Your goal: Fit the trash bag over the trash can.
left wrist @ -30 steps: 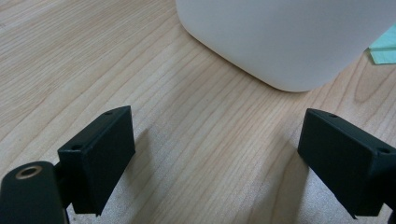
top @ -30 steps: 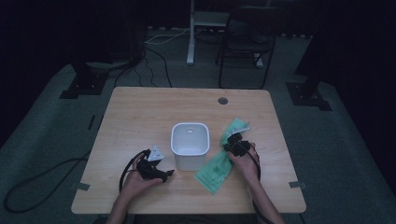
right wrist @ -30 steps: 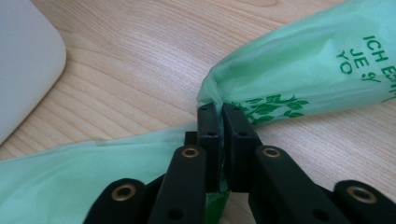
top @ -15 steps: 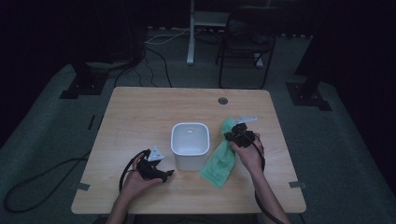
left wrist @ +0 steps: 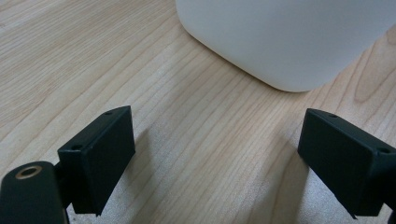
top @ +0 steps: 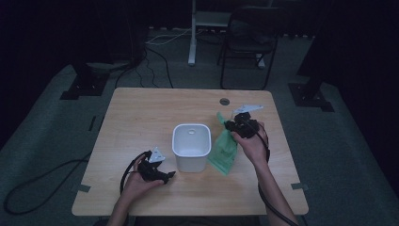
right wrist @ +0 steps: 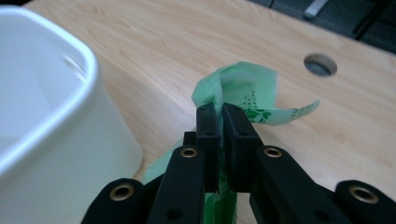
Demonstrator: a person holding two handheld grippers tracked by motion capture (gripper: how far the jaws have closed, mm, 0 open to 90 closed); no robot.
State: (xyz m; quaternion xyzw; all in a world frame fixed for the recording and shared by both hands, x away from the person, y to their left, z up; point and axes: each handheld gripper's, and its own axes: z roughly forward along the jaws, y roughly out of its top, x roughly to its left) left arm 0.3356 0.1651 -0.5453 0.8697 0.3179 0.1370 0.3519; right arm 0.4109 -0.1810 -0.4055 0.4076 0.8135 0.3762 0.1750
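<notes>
While the left hand-held gripper (left wrist: 215, 154) gapes over woodgrain, the right hand-held gripper (right wrist: 220, 116) pinches a crinkled green bag (right wrist: 243, 91).

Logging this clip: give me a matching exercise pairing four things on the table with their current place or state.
Things:
1. green bag
2. white bin
3. left gripper
4. cable hole

Places or states:
A. jaws open, near the bin's base
B. table's far edge
C. pinched in the right gripper
D. upright, mid-table

Pairs: 1-C, 2-D, 3-A, 4-B
</notes>
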